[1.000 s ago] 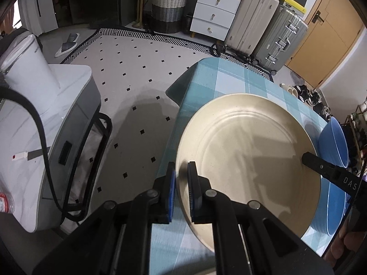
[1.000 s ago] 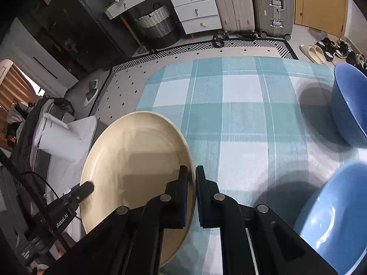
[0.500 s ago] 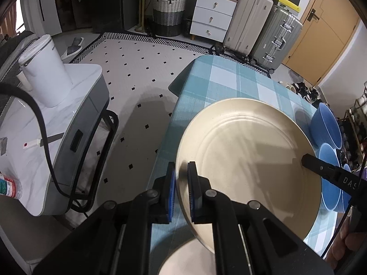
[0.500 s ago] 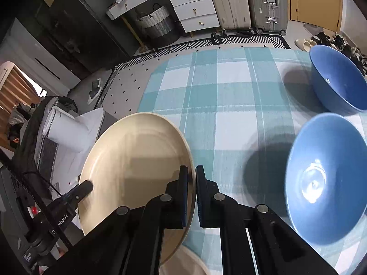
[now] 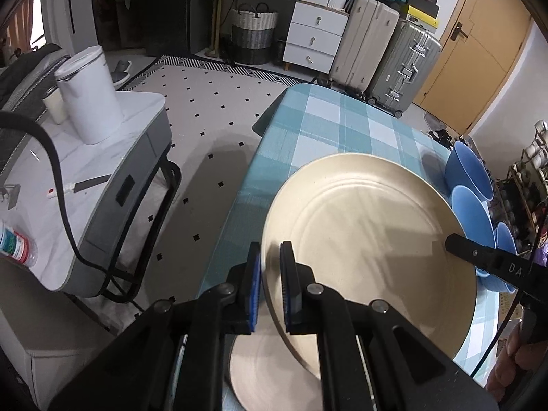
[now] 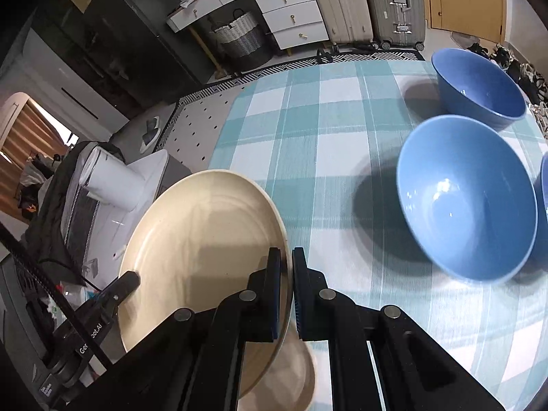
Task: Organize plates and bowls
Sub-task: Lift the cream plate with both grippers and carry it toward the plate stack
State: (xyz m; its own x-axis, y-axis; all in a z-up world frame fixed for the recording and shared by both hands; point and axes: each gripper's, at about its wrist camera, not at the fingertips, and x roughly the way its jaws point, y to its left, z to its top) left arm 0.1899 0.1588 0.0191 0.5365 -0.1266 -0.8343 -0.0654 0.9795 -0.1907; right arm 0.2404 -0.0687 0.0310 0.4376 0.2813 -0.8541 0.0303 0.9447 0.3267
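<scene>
A large cream plate (image 5: 370, 250) (image 6: 202, 250) hangs in the air above the checked tablecloth (image 6: 328, 150), gripped at opposite rims. My left gripper (image 5: 270, 267) is shut on its left rim, and my right gripper (image 6: 287, 267) is shut on its right rim. A second cream plate (image 5: 270, 366) (image 6: 291, 376) lies on the table beneath the held one, partly hidden. Three blue bowls sit along the table's right side: a far bowl (image 6: 479, 85), a middle bowl (image 6: 465, 198) and a near bowl (image 5: 507, 239) of which only an edge shows.
A white side cabinet (image 5: 78, 185) with a white jug (image 5: 89, 96) and a black cable stands left of the table. Suitcases (image 5: 387, 41), white drawers (image 5: 315, 30) and a woven basket (image 5: 253, 30) line the far wall. A person's hand (image 5: 510, 366) shows at lower right.
Both grippers have carried the plate back toward the table's near edge and slightly up. A second cream plate has come into view beneath it, and more blue bowls now show.
</scene>
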